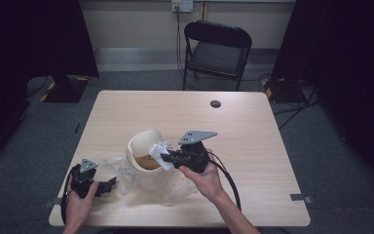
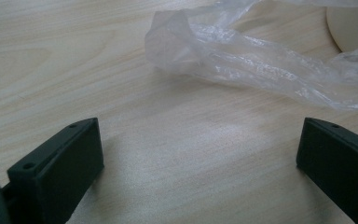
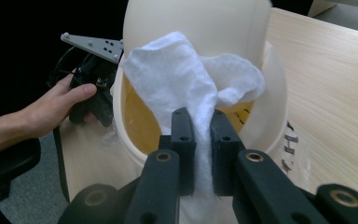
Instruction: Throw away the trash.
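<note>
The right gripper (image 3: 200, 126) is pinching a soft white cloth (image 3: 186, 77) between its two black jaws, in the middle of the right gripper view, and the cloth is hanging at the mouth of the cream bin (image 3: 270, 112). The cloth is looking light and floppy, so a fold of it is probably the best spot to squeeze. In the lower left of the high view, the left gripper (image 1: 104, 186) is resting with its jaws spread wide by the crinkly clear plastic bag (image 2: 242, 60).
</note>
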Demonstrator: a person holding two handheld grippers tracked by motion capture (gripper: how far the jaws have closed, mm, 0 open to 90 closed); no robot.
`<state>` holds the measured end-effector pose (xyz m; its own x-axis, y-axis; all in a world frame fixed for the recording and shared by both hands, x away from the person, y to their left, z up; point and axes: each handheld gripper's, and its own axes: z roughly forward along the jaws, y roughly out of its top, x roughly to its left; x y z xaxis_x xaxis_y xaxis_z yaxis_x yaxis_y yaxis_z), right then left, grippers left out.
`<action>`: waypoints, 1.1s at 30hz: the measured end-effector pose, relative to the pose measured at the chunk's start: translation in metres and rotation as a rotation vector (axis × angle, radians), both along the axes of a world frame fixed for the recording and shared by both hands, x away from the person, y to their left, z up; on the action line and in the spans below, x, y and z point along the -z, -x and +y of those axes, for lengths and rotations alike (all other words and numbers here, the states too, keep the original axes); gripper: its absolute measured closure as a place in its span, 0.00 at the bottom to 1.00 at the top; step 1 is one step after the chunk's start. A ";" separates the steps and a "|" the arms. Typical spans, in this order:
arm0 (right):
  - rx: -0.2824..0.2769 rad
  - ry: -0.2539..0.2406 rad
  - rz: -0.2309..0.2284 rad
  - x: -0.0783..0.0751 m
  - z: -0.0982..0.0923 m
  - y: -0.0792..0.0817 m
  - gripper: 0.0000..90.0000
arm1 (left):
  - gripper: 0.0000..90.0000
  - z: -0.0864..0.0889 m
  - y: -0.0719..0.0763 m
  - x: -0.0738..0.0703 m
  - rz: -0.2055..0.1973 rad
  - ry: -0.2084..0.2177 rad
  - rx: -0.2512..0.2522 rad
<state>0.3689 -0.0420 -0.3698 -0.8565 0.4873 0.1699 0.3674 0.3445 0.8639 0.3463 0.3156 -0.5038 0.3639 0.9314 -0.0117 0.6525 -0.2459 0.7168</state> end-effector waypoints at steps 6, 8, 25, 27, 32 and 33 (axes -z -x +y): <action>-0.017 0.039 -0.003 0.003 0.013 -0.001 0.92 | 0.00 0.000 0.000 0.000 0.000 0.000 0.000; -0.016 0.051 0.001 0.004 0.017 -0.002 0.92 | 0.00 0.000 0.000 0.000 -0.001 0.000 0.000; 0.000 0.111 0.032 0.009 0.038 -0.018 0.92 | 0.00 0.000 0.000 0.000 -0.001 0.001 0.000; -0.006 0.133 0.033 0.008 0.043 -0.019 0.92 | 0.00 0.000 0.000 0.000 0.000 0.001 0.000; -0.011 0.154 0.044 0.010 0.052 -0.021 0.92 | 0.00 0.000 0.000 0.000 0.000 0.000 0.000; -0.011 0.158 0.040 0.012 0.054 -0.021 0.92 | 0.00 0.000 0.000 0.000 0.000 0.000 0.000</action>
